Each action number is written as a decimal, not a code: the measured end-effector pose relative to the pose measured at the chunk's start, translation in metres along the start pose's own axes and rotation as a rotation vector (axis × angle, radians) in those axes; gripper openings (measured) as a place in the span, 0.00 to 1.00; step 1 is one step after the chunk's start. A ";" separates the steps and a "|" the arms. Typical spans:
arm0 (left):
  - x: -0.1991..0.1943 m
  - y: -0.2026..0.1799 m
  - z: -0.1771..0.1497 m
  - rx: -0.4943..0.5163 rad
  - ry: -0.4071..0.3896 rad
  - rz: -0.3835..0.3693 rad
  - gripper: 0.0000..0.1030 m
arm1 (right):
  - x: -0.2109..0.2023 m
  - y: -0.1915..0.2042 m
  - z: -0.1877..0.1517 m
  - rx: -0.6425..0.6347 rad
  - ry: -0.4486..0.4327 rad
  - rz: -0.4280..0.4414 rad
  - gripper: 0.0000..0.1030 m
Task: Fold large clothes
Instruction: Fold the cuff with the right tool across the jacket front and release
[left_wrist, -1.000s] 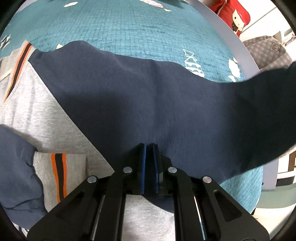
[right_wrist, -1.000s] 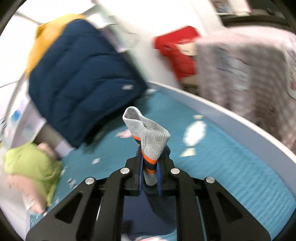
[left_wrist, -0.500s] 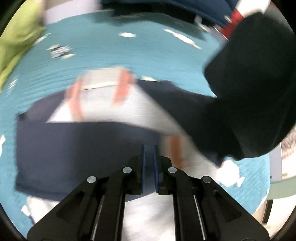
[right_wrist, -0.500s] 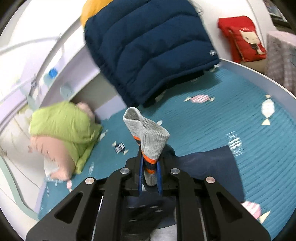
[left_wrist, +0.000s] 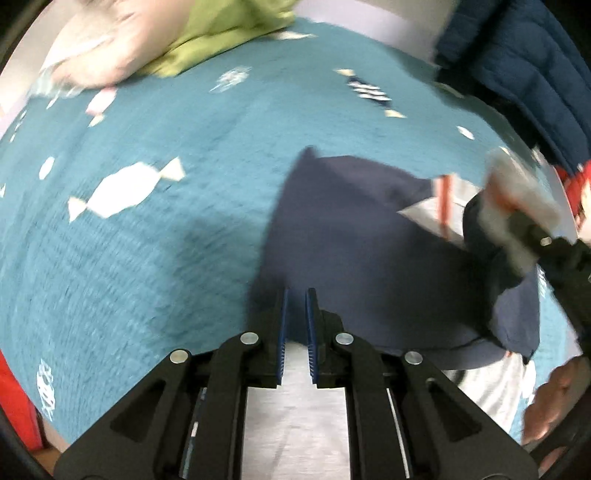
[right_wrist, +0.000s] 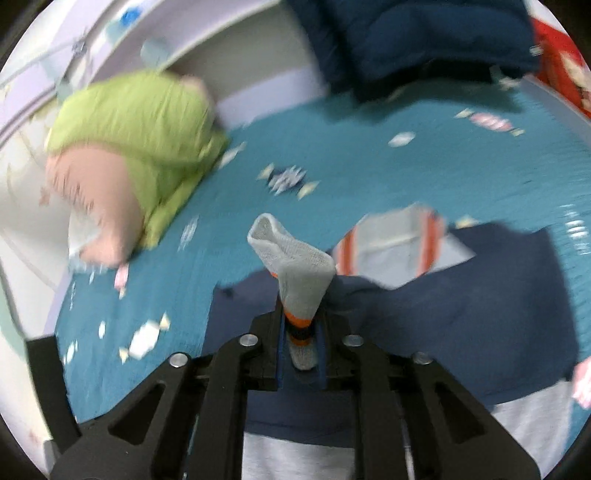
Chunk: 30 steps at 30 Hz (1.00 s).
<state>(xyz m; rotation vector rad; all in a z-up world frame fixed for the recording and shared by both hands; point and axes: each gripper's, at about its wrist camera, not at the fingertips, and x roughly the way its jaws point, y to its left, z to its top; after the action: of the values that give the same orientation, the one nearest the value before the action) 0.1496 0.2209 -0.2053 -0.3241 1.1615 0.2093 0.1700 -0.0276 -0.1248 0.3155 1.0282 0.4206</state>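
Bed: teal quilted bedspread (right_wrist: 461, 173) printed with white candy shapes.
Garment: navy-and-grey knit sweater (right_wrist: 480, 317) with orange stripes, lying partly folded on the bed.
Right claw (right_wrist: 301, 350): opening, ribbed grey cuff (right_wrist: 295, 273) between its pads.
Left claw (left_wrist: 296, 325): nearly pressed together, grip on fabric unclear.
Blur: green pillow (right_wrist: 140, 122) smeared.

Bed w/ teal quilted cover (right_wrist: 424, 173), white candy-shaped prints scattered over it. Far left: green-and-pink pillow (right_wrist: 140, 136) lying against white curved bed rail (right_wrist: 184, 51). Far right: navy puffer jacket (right_wrist: 417, 40) hanging over the bed's far edge, red cushion (right_wrist: 561, 62) just beside it. Light even, pics motion-blurred.
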 end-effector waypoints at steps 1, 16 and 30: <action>0.001 0.006 -0.003 -0.014 0.004 0.007 0.13 | 0.012 0.002 -0.002 0.020 0.080 0.063 0.70; 0.052 -0.054 0.002 -0.012 0.110 -0.204 0.67 | -0.086 -0.168 -0.020 0.187 -0.046 -0.357 0.89; 0.086 -0.058 0.003 0.039 0.063 -0.060 0.07 | -0.061 -0.228 -0.066 0.152 0.071 -0.421 0.30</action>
<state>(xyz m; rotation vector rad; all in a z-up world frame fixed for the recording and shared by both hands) 0.2040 0.1674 -0.2753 -0.3331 1.2152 0.1242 0.1280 -0.2529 -0.2118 0.2124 1.1650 -0.0271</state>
